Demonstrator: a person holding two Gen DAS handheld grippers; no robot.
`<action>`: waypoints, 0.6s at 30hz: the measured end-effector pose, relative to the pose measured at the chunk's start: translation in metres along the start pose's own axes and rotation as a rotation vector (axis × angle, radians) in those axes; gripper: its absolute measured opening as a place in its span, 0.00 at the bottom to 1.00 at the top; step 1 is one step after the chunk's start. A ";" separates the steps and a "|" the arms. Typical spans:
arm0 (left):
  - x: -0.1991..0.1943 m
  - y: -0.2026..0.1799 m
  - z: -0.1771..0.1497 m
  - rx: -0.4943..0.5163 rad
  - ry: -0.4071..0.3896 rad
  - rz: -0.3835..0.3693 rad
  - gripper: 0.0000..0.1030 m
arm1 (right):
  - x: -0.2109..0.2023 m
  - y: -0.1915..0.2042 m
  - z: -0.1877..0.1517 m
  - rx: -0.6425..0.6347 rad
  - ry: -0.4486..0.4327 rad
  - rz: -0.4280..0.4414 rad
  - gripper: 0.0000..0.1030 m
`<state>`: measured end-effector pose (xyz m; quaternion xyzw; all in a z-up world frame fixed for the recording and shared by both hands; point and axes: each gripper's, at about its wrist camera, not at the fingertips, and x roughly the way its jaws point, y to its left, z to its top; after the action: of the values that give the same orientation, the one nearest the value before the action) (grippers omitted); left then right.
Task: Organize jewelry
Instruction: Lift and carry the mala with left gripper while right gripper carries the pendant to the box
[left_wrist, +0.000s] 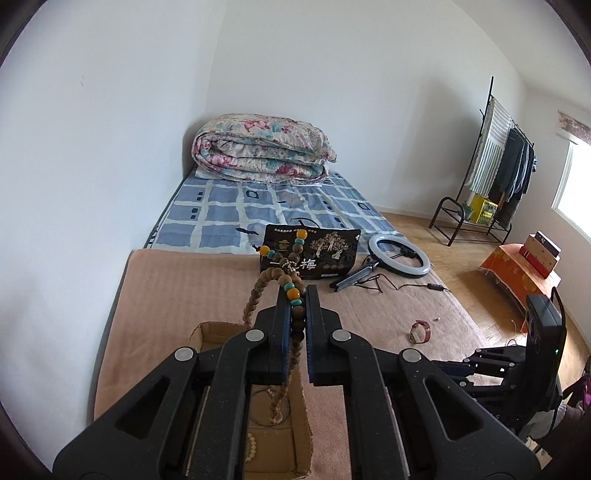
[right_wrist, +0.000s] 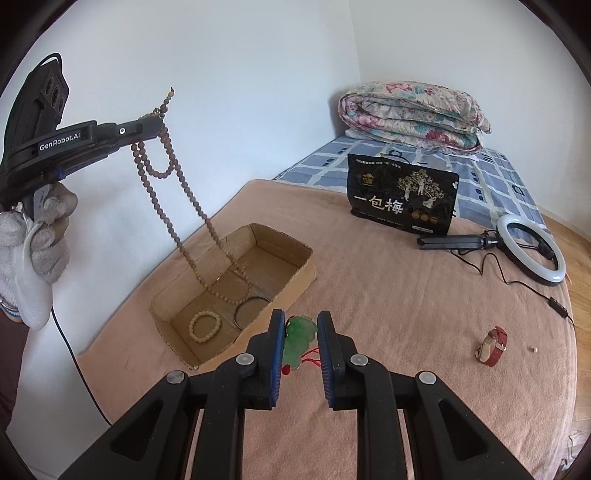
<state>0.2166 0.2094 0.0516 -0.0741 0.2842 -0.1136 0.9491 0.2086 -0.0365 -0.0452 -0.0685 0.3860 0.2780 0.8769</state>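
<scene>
— Left tool (left_wrist: 297, 325) first: what is it doing?

— Its two fingers are pinched on a long wooden bead necklace (right_wrist: 177, 192), gripping it near the amber and turquoise beads. Seen from the right wrist, that tool (right_wrist: 157, 123) is raised above the cardboard box (right_wrist: 295, 273), and the strand hangs down in loops from it, with the lowest loop reaching into the box.

— What already lies in the box?

— A pale bead bracelet (right_wrist: 205, 327) on the box floor at its near end, and a thin dark bangle (right_wrist: 253, 308) just beside it, towards the box's right wall.

— And the right tool?

— Right tool (right_wrist: 302, 350) has its fingers spread apart, low over the tan blanket (right_wrist: 388, 295), just outside the box's near right corner. A green jade pendant (right_wrist: 299, 341) with a red cord lies on the blanket between the two fingers; I cannot tell whether either pad touches it.

— Anything else to sort?

— A red-strapped watch (right_wrist: 491, 347) lies on the blanket well to the right of the box, apart from both tools.
</scene>
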 end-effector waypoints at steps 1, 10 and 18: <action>0.001 0.004 -0.002 0.000 0.003 0.005 0.04 | 0.004 0.003 0.004 -0.004 0.000 0.003 0.16; 0.010 0.042 -0.013 -0.029 0.019 0.040 0.04 | 0.051 0.023 0.038 -0.032 0.016 0.030 0.16; 0.033 0.063 -0.022 -0.036 0.046 0.044 0.04 | 0.097 0.034 0.057 -0.038 0.044 0.052 0.16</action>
<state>0.2417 0.2596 0.0032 -0.0825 0.3097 -0.0893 0.9430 0.2798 0.0530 -0.0723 -0.0812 0.4016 0.3063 0.8593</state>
